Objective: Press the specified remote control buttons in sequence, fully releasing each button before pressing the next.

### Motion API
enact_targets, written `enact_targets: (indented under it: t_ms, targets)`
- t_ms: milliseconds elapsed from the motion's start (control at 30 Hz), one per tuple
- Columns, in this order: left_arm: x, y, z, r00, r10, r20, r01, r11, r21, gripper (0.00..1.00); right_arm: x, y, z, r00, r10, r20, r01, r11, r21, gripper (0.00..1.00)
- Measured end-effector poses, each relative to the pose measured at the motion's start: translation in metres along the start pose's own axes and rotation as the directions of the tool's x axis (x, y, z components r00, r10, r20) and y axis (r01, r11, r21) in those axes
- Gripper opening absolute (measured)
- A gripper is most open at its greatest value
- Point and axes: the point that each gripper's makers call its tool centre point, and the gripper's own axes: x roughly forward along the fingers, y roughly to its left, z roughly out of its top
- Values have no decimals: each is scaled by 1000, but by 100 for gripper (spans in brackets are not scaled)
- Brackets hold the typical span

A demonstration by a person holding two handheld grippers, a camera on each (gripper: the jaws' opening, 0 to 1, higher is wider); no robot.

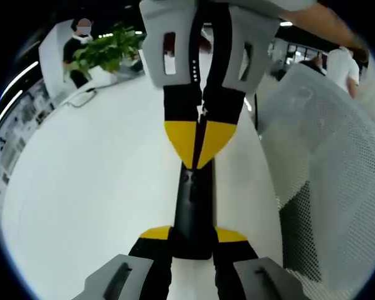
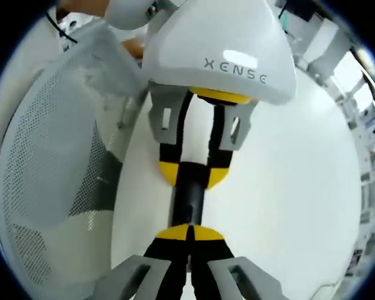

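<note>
A slim black remote control [image 1: 192,209] lies lengthwise above the white table. In the left gripper view my left gripper [image 1: 192,234] is shut on its near end, one yellow pad on each side. My right gripper [image 1: 199,147] comes down from the top with its yellow tips shut together, and their point meets the remote's far end by a small button. In the right gripper view the same shut right gripper [image 2: 190,233] rests on the remote [image 2: 187,197]. Opposite it, the left gripper [image 2: 192,174] clamps the remote under its white housing.
The white table [image 1: 94,181] spreads to the left, and a white mesh chair back [image 1: 337,175] stands close on the right. A green plant [image 1: 109,50] and seated people are at the far edge. The chair [image 2: 56,156] is on the left in the right gripper view.
</note>
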Motion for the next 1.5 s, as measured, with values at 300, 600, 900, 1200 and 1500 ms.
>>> enact_targets:
  t_ms: [300, 600, 900, 1200, 1500]
  targets:
    - [0, 0, 0, 1000, 0, -1, 0, 1000, 0, 23, -5, -2, 4, 1000, -10, 6, 10, 1000, -7, 0]
    - [0, -1, 0, 1000, 0, 3, 0, 1000, -1, 23, 3, -2, 7, 1000, 2, 3, -2, 1000, -13, 0]
    - [-1, -2, 1, 1000, 0, 10, 0, 1000, -3, 23, 19, 2, 2, 999, 34, -15, -34, 999, -8, 0]
    - [-1, -2, 1, 1000, 0, 13, 0, 1000, -5, 23, 29, 2, -4, 998, 50, -46, -51, 999, -19, 0]
    - [-1, -2, 1, 1000, -2, 15, 2, 1000, -5, 23, 31, 1, -4, 997, 57, -51, -58, 998, -20, 0]
